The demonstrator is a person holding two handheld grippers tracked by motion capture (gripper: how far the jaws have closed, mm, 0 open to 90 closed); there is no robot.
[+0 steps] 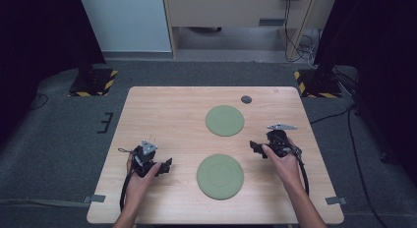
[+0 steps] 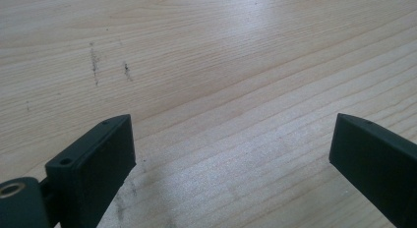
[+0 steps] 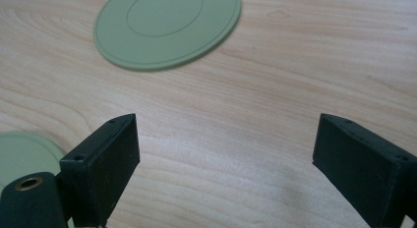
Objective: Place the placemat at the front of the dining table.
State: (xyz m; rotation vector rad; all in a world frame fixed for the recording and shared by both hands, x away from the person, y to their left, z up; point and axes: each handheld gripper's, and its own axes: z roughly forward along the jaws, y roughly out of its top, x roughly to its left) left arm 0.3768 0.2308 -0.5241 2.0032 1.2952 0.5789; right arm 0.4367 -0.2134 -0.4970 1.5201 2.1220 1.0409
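Your right gripper (image 1: 256, 147) is the one placed for the coming move. Its fingers (image 3: 105, 159) stand wide apart with nothing but bare tabletop (image 3: 295, 66) between them, and they point inward across the wood toward the two green discs. From those fingers, the far green disc (image 3: 167, 26) lies straight ahead and a little to the left, well apart from the tips; in the high view it is the one (image 1: 224, 120) nearer the back edge. The near green disc (image 3: 24, 154) sits just beside the left finger, its rim peeking in at the lower left corner; from above it is the one (image 1: 220, 176) closest to you.

Both discs are round and flat on the tabletop, so there is no long axis to line up with; what matters is getting a finger under or over a rim.

Your left gripper (image 1: 166, 165) is also spread open, its fingers (image 2: 98, 159) hanging over plain wood, with the near disc off to their right. Either hand could reach that disc; the far one probably belongs to your right hand.
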